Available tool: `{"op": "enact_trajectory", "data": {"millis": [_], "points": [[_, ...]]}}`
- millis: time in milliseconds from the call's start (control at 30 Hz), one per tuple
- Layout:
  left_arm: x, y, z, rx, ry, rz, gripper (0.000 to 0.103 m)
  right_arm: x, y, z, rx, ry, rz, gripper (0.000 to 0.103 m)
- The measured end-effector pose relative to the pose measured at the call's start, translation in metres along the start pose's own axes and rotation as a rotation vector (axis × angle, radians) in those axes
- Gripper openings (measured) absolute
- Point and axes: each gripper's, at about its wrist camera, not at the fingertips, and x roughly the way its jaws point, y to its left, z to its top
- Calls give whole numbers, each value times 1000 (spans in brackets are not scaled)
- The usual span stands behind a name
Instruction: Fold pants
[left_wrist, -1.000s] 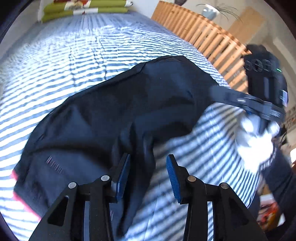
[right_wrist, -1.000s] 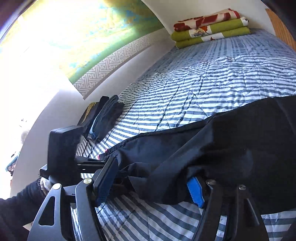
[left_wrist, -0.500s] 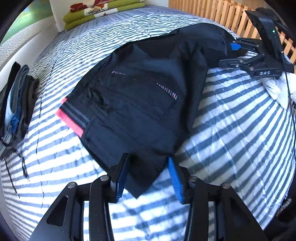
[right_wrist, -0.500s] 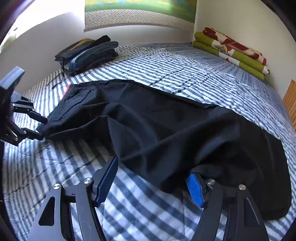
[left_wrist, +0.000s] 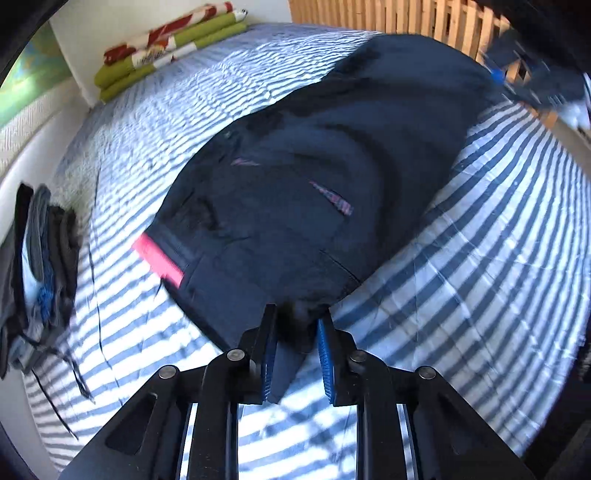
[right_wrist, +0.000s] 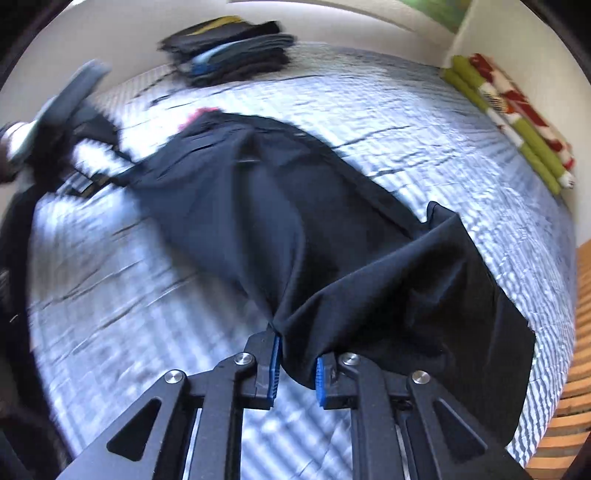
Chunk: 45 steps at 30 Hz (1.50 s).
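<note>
Left wrist: left gripper (left_wrist: 295, 347) and right gripper (right_wrist: 295, 363) each clamp the pants (left_wrist: 325, 177) at six o'clock; thin pinches risk slipping.

No legible text or labels anywhere.

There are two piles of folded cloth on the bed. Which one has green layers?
The pile by the end wall: green layers with a red-and-white patterned one. The other pile, along the side wall, is dark grey and black with some blue.

Each wrist camera looks down closely along its own fingers from opposite ends of the pants (left_wrist: 314, 192), sharing the striped bed (right_wrist: 424, 122) toward twelve o'clock.
</note>
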Motion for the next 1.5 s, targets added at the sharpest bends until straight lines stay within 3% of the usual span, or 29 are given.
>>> {"op": "enact_trajectory", "data": {"millis": [67,100,167,267,300,333,367,467,500,600,700,800,867,900,933,967,1000,1033,1167,1267,1400,1500], "points": [[-5,7,-6,-38,26,-16,26,4,4,-17,56,7,74,11],[-7,9,-9,-50,38,-27,26,9,5,-29,82,16,63,13],[-16,6,-12,-57,43,-43,26,11,1,-53,172,10,63,26],[-41,6,-14,-103,-16,-100,28,-14,-22,-92,338,-125,167,30],[-49,13,-9,-140,-50,-114,36,-25,-35,-101,391,-179,166,30],[-55,16,-7,-173,-77,-111,45,-32,-45,-109,431,-209,152,32],[-59,26,-1,-213,-108,-110,48,-39,-60,-117,488,-239,114,34],[-55,49,15,-325,-157,-93,50,-54,-121,-138,699,-299,-43,53],[-51,53,18,-354,-160,-92,50,-54,-146,-144,779,-289,-120,60],[-24,68,25,-417,-121,-67,50,-46,-210,-170,1033,-214,-296,60],[-2,74,22,-449,-72,-63,50,-26,-253,-204,1258,-147,-274,60],[14,82,15,-476,-53,-70,50,-5,-256,-220,1336,-93,-253,60],[21,84,10,-485,-42,-73,50,-4,-248,-221,1332,-135,-238,64],[24,85,9,-488,-36,-73,50,0,-242,-217,1318,-134,-179,65],[27,85,7,-490,-32,-75,50,2,-236,-211,1296,-132,-147,59],[34,89,8,-494,-30,-79,50,3,-230,-202,1257,-114,-167,51],[35,87,8,-494,-29,-79,50,4,-226,-196,1232,-93,-193,20],[35,85,7,-492,-28,-77,50,4,-224,-191,1217,-91,-198,2],[36,81,7,-479,-26,-74,50,-20,-223,-169,1152,-184,-268,2],[36,77,7,-470,-21,-59,50,-39,-233,-152,1050,-259,-395,2],[34,73,7,-461,-20,-56,50,-16,-265,-167,1081,-158,-555,1],[37,73,8,-463,-17,-55,50,0,-288,-190,1184,-119,-551,1]]}}
